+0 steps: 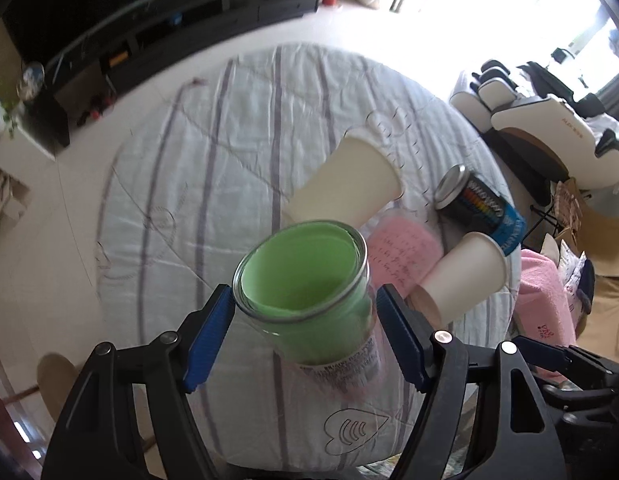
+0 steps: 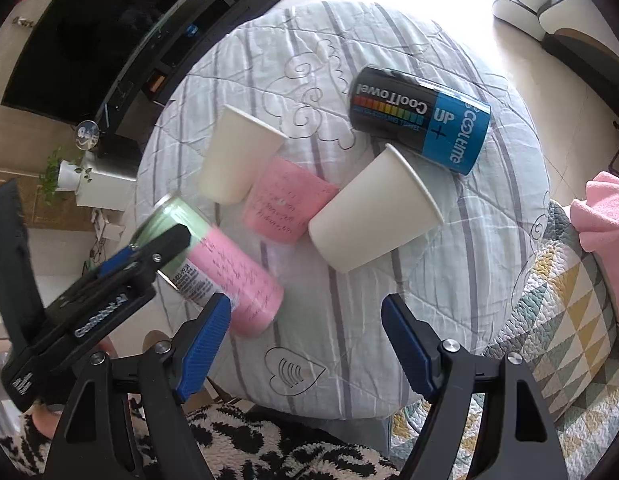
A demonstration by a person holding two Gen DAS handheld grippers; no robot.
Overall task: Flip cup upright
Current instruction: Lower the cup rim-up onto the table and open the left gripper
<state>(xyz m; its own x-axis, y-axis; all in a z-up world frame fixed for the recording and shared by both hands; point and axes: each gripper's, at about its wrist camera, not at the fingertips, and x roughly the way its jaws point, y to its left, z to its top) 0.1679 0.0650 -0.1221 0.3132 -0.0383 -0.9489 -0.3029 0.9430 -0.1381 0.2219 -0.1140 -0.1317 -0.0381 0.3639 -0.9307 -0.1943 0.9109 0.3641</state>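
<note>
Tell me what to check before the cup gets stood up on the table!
1. Grip: ok. The left gripper has a finger on each side of the glass cup.
2. Cup upright: not ok. It is tilted in the right wrist view.
3. Landing spot: ok. The striped cloth is bare left of the cup.
4. Neighbours: ok. The far paper cup and near paper cup lie apart from it.
5. Right gripper: ok. It is open and holds nothing.
</note>
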